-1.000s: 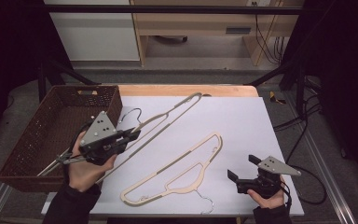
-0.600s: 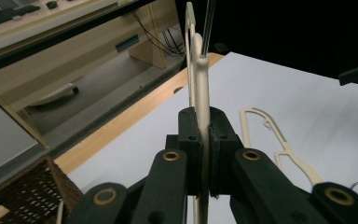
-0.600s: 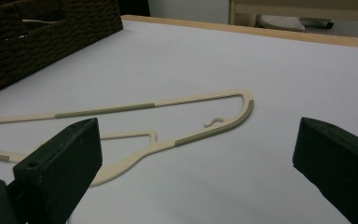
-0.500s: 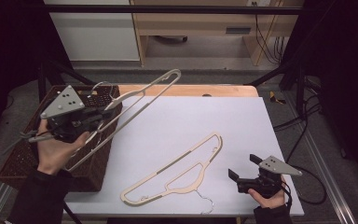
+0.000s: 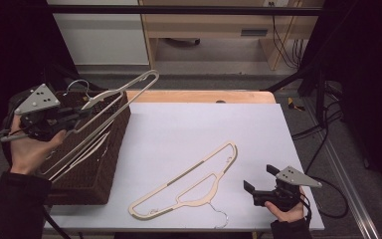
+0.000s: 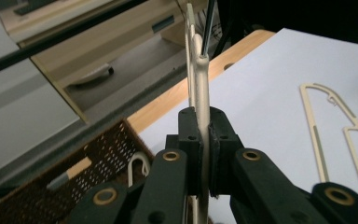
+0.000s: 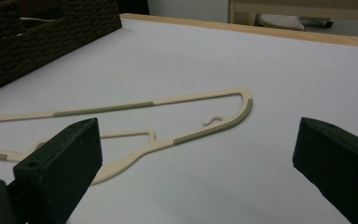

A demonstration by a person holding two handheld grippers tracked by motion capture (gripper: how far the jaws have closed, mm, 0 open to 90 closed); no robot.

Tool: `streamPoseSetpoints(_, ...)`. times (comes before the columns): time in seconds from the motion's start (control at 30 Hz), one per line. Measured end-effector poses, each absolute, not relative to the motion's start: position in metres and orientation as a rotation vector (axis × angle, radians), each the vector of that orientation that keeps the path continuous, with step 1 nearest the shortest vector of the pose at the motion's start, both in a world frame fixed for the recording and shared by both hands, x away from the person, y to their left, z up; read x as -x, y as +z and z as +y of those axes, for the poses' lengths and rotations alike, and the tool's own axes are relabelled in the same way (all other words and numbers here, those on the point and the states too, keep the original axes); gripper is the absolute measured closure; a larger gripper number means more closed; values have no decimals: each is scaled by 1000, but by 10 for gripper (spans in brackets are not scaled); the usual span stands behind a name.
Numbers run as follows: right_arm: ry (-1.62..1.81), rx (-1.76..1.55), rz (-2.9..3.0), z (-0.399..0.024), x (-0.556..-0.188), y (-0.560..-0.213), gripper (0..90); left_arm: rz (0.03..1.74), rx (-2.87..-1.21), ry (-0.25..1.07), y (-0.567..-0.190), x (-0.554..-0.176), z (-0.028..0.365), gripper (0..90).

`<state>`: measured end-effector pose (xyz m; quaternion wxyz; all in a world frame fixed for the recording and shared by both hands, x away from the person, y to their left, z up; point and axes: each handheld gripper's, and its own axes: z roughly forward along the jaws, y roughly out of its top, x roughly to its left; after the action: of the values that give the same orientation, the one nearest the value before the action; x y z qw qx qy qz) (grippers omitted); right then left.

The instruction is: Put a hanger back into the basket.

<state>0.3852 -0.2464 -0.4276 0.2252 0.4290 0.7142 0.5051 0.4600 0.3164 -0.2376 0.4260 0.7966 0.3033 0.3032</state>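
Since a second ago, the left gripper [image 5: 74, 115] has carried one hanger [image 5: 110, 104] off the table and over the basket [image 5: 110, 164], which sits at the table's left edge. Its jaws pinch the thin cream bar of that hanger tight — you can see the bar squeezed between the pads in the left gripper view. The hanger tilts up, with its far end poking out past the basket's back rim toward the table's back edge. The right gripper [image 5: 259, 185] has not moved. It rests near the front right corner with its jaws spread wide and nothing between them.

To do this step well, I think the hand should tip the high end down and line the hanger up with the long side of the basket, then let go only when it lies low inside. Another hanger already seems to lie in the basket, so the hooks could catch on each other — go slow.

A second hanger [image 5: 189, 183] lies flat near the front edge of the table, just left of the right gripper. Nothing stands between them, so that one looks easy to reach
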Motion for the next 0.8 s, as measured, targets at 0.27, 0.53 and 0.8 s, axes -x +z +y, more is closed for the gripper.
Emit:
streamPoseSetpoints(0.27, 1387, -1184, 1974, -246, -386, -429, 20, 807, -2033, 763, -251, -468, 346, 859)
streamPoseSetpoints(0.53, 1391, -1186, 1969, -247, -386, -429, 22, 875, -2039, 820, -266, -479, 374, 860)
streamPoseSetpoints(0.8, 1379, -1178, 1974, -248, -386, -429, 25, 936, -2042, 843, -283, -486, 397, 859)
